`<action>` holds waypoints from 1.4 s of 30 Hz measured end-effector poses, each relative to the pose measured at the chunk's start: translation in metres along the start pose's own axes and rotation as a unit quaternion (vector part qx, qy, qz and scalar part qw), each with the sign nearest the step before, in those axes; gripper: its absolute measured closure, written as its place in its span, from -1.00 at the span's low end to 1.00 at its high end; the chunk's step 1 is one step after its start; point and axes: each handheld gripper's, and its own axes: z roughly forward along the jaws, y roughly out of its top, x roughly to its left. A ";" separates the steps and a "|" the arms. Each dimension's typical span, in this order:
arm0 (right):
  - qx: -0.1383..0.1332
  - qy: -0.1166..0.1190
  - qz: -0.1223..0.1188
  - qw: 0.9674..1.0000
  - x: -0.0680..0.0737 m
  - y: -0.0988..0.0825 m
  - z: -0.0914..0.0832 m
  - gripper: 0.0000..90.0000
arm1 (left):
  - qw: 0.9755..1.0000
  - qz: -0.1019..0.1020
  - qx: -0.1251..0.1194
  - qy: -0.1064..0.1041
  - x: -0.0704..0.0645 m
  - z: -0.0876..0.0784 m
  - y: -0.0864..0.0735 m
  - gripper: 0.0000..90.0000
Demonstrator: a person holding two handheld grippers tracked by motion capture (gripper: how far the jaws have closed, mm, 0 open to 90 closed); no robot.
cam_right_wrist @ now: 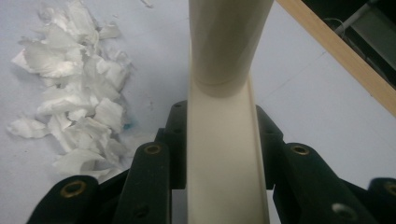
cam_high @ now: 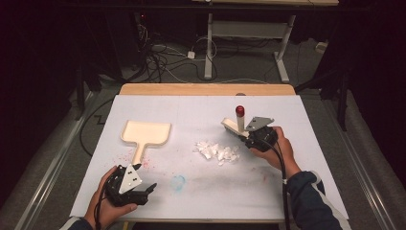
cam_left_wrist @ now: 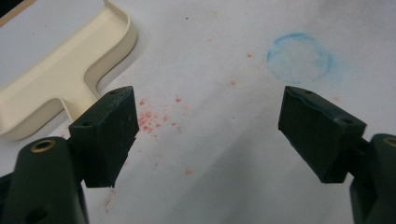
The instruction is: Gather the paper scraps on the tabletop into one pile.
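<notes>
Right gripper point(cam_high: 245, 135) clamped on a cream plastic brush point(cam_high: 238, 125): in the right gripper view the black jaws press both sides of its flat, smooth cream block point(cam_right_wrist: 227, 154), with a round, tube-like cream handle point(cam_right_wrist: 227, 42) rising from it. High view shows the handle upright with a glossy dark-red rounded cap point(cam_high: 240, 111); brush sits right of table centre, just beyond and right of the scraps, whether it touches the surface cannot be told. Pile of white paper scraps point(cam_high: 218, 151), torn, crinkled, irregular flakes, lies loose on the table near centre, just left of the right gripper; same scraps point(cam_right_wrist: 74, 98) at left in the right gripper view. Left gripper point(cam_high: 149, 188) at the near left edge, jaws wide apart, nothing between them; matte black blocky pads point(cam_left_wrist: 114, 135) hover over bare surface. Cream plastic dustpan point(cam_high: 146, 135), flat squarish tray with raised rounded rim and a straight handle pointing toward the person, lies left of centre, just beyond the left gripper, well apart from the scraps; its rim and handle point(cam_left_wrist: 70, 79) show top left in the left gripper view. Table point(cam_high: 201, 191) covered in a matte white sheet, light wooden edge at the far side; faint red speckles point(cam_left_wrist: 152, 121) near the dustpan handle and a smudged blue chalky ring point(cam_left_wrist: 300, 57) nearer the middle.
</notes>
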 end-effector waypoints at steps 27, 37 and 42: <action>-0.039 -0.043 0.071 0.996 -0.011 0.001 -0.027 0.50 | 1.000 0.004 -0.001 0.002 0.001 -0.002 0.000 -0.57; -0.006 -0.026 0.071 0.997 -0.005 -0.005 -0.005 0.50 | 1.000 0.011 0.002 0.002 -0.001 -0.002 0.001 -0.57; -0.006 -0.003 0.039 0.999 0.012 0.005 0.001 0.49 | 1.000 0.010 0.002 0.001 -0.002 -0.001 0.001 -0.57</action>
